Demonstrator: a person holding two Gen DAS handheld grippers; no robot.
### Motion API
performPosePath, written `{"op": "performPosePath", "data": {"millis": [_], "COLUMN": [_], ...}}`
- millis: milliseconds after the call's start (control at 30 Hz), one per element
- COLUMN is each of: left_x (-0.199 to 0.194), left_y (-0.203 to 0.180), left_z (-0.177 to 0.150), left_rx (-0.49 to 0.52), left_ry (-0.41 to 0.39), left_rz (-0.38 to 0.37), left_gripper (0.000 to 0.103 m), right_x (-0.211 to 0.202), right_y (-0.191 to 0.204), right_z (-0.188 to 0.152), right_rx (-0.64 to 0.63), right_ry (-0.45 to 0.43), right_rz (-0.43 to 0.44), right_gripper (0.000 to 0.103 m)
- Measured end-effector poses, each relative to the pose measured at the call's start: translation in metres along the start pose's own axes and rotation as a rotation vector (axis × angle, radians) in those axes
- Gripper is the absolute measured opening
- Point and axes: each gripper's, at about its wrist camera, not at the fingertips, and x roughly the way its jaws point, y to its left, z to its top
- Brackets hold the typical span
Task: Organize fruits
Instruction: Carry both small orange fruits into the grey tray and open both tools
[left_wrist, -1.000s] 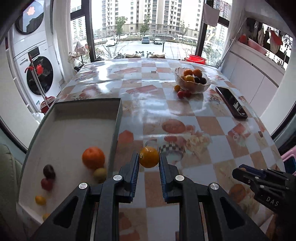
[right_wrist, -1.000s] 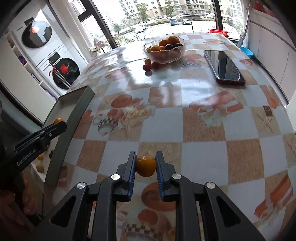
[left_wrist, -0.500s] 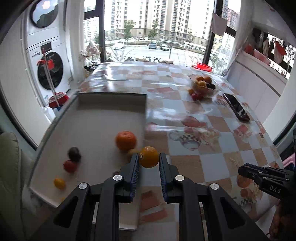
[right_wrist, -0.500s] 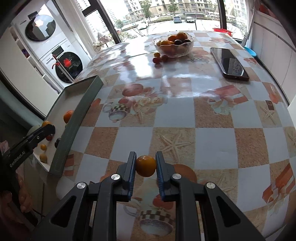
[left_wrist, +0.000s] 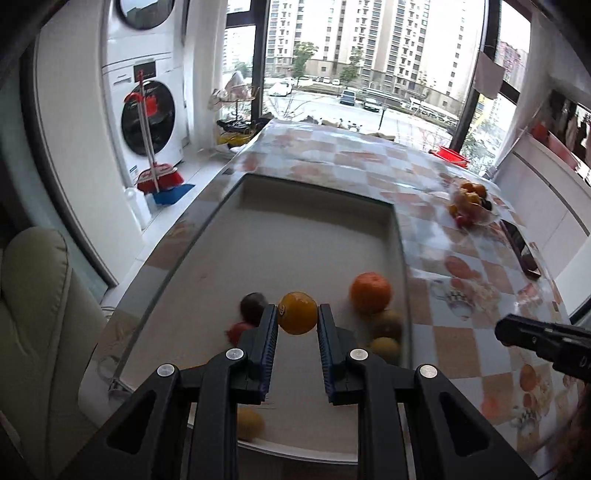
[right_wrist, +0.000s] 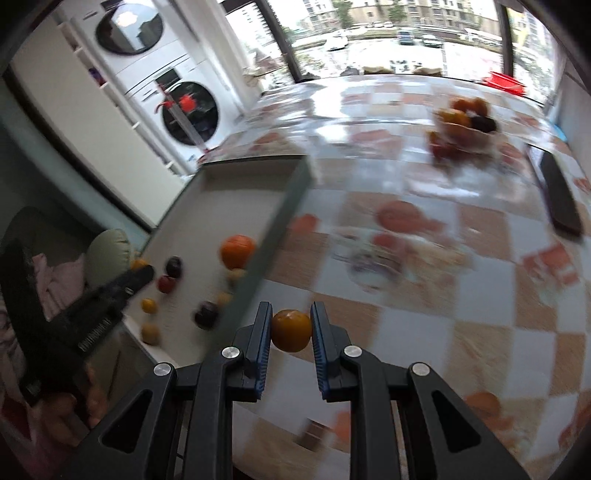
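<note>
1. Left wrist view: a yellow-orange fruit (left_wrist: 297, 313) is gripped between the jaws of the left gripper (left_wrist: 297, 325), and it is held above the grey tray (left_wrist: 314, 229), over the tray's near half.
2. Right wrist view: a second yellow-orange fruit (right_wrist: 291, 330) is clamped in the jaws of the right gripper (right_wrist: 291, 332), over the desk (right_wrist: 424, 332) just beside the tray's right wall (right_wrist: 280, 229), not yet across it.
3. The release turns on this: the left fruit is already inside the tray's outline, so it is judged nearer to being set down; the right fruit lies to the tray's right and must be carried leftward over the wall.
4. Fruit already in the tray is seen around the left jaws: an orange (left_wrist: 370, 292) ahead to the right, two greenish fruits (left_wrist: 387, 325) by the right wall, a dark plum (left_wrist: 252, 305) and a red fruit (left_wrist: 236, 331) to the left.
5. Bare tray floor lies ahead of the held fruit; the loose fruit below could be struck and set rolling.
6. A glass bowl (left_wrist: 471, 208) of fruit and a phone (left_wrist: 522, 251) lie well apart on the desk.
</note>
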Motion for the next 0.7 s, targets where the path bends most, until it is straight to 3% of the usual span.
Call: {"op": "performPosePath", "data": {"millis": [300,700], "left_x": [0.016,0.039], "left_y": [0.005,0.015], "left_z": [0.001,0.002], "left_rx": [0.027,0.015], "left_ry": [0.020,0.084], "left_rz": [0.050,0.082], "left_gripper": [0.023,0.023], "right_x": [0.040,0.083], "right_y": [0.055,0.080], "right_z": [0.021,0.030], "right_rx": [-0.107,-0.217], "right_ry": [0.058,0.164], "right_rz": [0.025,-0.016], "right_gripper": [0.023,0.025]}}
